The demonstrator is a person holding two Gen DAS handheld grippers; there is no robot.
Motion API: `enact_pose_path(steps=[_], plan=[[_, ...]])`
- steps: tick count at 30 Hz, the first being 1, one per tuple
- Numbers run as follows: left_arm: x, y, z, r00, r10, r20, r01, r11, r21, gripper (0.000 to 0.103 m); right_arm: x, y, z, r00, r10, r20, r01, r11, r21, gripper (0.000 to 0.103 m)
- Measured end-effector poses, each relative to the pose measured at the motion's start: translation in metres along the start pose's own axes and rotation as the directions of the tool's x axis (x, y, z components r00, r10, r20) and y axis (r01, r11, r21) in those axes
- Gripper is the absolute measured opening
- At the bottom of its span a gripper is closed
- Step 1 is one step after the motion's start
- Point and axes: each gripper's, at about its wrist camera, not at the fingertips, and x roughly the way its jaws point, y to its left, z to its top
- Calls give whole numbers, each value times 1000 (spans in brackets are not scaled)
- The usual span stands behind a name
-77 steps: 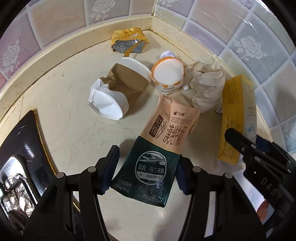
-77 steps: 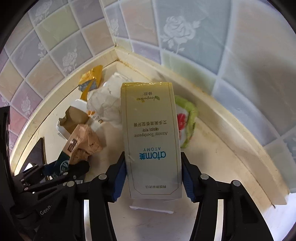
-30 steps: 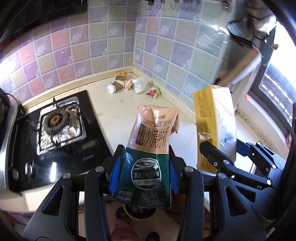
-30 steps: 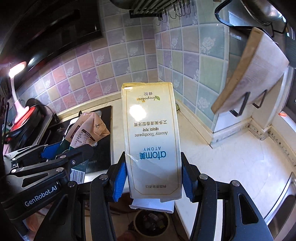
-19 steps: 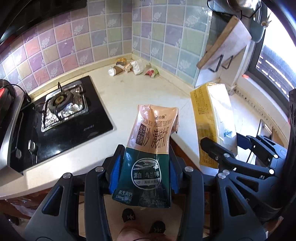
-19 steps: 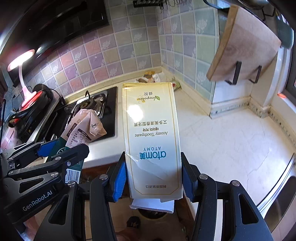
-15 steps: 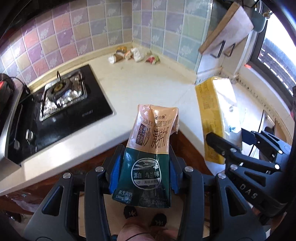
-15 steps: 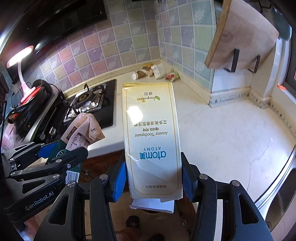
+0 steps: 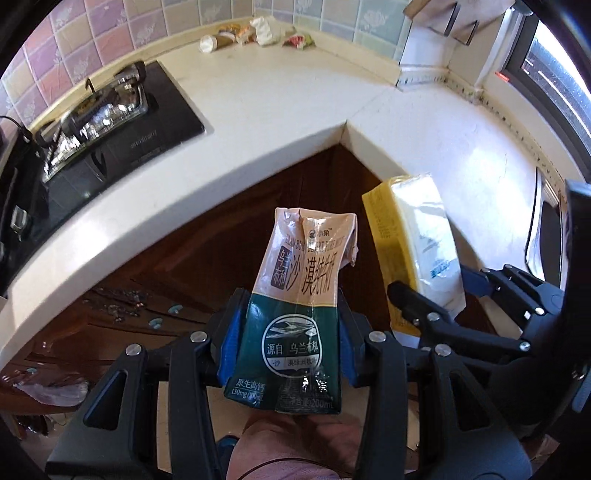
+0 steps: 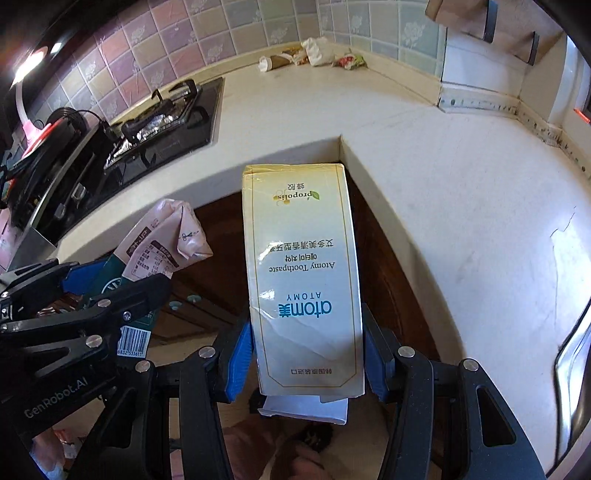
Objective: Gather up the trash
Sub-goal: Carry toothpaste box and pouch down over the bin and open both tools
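Observation:
My left gripper (image 9: 286,332) is shut on a crumpled milk carton (image 9: 301,295), tan on top and dark green below. It also shows in the right wrist view (image 10: 162,243). My right gripper (image 10: 306,354) is shut on a yellow toothpaste box (image 10: 301,269), seen in the left wrist view (image 9: 417,247) too. Both are held in the air, off the counter's inner corner and in front of the brown cabinets. More trash (image 9: 255,33) lies far off in the tiled corner: a paper cup, wrappers, crumpled paper.
The white L-shaped counter (image 9: 280,92) wraps around the corner. A black gas hob (image 9: 96,118) is set in it at the left. Brown cabinet doors (image 9: 207,236) are below. A sink edge (image 10: 576,354) is at far right. A person's leg shows beneath.
Both grippers have pulled back and dropped lower, away from the counter, still holding the carton and the box. The cabinets now fill the middle of the views.

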Motion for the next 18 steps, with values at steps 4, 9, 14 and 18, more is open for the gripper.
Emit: enact_pose_path(steps=[4,9,14,18], plan=[[40,13,-14,998,-18,-64,17,1000,-5,41,51,4,-19,995,-21,-95,22,1000,7,52],[112,30,-37,987,-51,-153,49,999,-19,41,126,3,-45,976,-49,-212,59,998,38,52],[198,45,-63,969,-85,-230,78,996,-40,41,213,-3,-71,946,-55,-318,88,992,90,52],[270,55,-81,951,-106,-289,95,994,-52,41,281,-9,-87,924,-36,-380,93,987,133,52]])
